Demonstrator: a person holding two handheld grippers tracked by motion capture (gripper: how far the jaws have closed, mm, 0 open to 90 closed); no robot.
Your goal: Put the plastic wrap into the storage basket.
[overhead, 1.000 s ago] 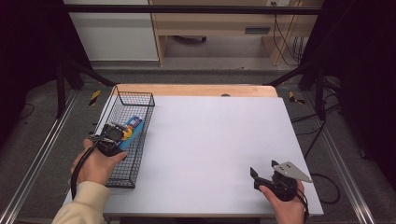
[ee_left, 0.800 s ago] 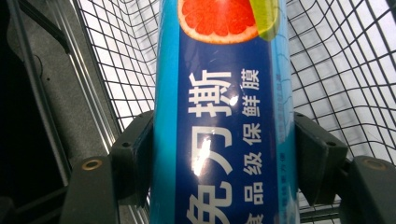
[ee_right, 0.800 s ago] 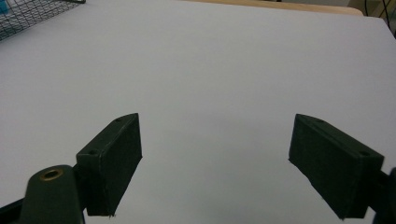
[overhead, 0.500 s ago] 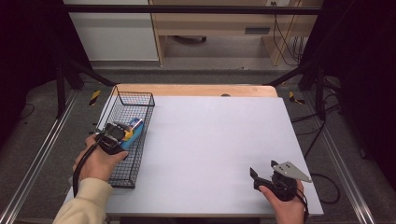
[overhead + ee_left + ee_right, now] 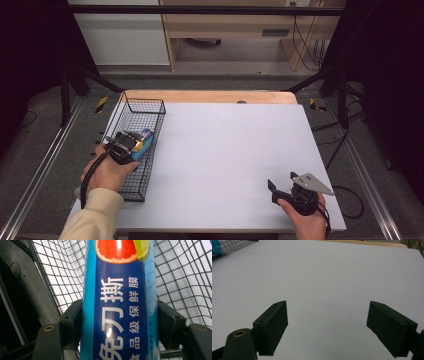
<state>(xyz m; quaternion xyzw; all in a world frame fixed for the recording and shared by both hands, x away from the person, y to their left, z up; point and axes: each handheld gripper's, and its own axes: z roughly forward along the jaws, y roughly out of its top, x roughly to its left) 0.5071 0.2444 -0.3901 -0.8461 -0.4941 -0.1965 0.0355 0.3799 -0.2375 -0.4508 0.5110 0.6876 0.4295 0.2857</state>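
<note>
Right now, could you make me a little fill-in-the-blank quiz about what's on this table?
1. The left tool is shut on a blue ____.
2. That item lies inside the black wire ____.
3. The right tool has its jaws ____.
4. The right tool holds ____.

Missing words: box; basket; open; nothing

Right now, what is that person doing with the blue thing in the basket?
A person is working at a white table with a gripper in each hand. The left gripper is closed on a blue box of cling film, with a jaw pressed on each side of it, inside the wire basket at the table's left edge. The right gripper sits open near the table's front right corner, holding nothing.
</note>
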